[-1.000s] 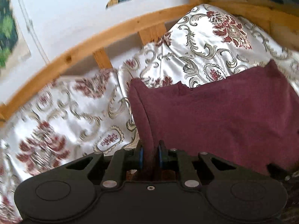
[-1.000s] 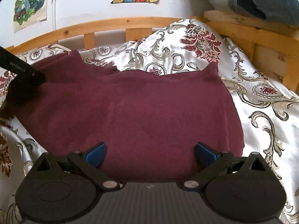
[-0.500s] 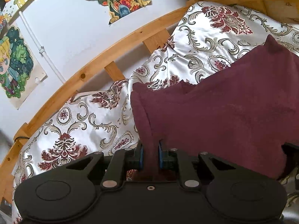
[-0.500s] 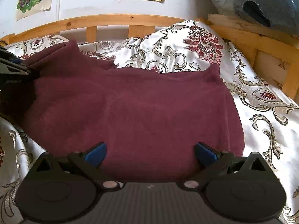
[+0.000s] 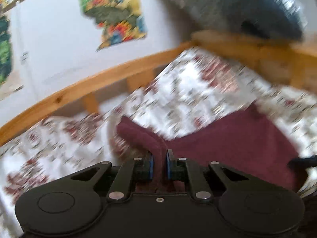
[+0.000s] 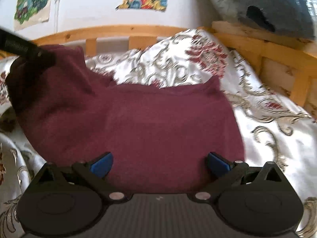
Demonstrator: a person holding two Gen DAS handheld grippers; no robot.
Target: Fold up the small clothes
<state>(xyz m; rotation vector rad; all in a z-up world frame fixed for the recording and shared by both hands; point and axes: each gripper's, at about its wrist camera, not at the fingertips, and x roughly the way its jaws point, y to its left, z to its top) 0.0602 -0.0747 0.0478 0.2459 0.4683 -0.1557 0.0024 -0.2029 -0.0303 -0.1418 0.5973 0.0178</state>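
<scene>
The bed (image 6: 263,123), under its white floral cover, carries the maroon garment (image 6: 158,123), which lies spread across the middle of it, its right part flat and its left edge raised off the cover. That raised edge is the main change: over the last second the left side of the cloth has climbed from lying low beside the flat panel to standing up as a peak near the wooden rail (image 6: 122,29), and the left wrist view has smeared with motion as it swung. The left gripper (image 5: 159,165) is clenched on that bunched edge, its jaws having just closed a little tighter on the cloth. The right gripper (image 6: 159,163) has barely shifted; it stands released, wide apart, over the near hem with nothing grasped. By my reading, 1 fold is beginning: the lifted side looks ready to be carried across the flat half.
</scene>
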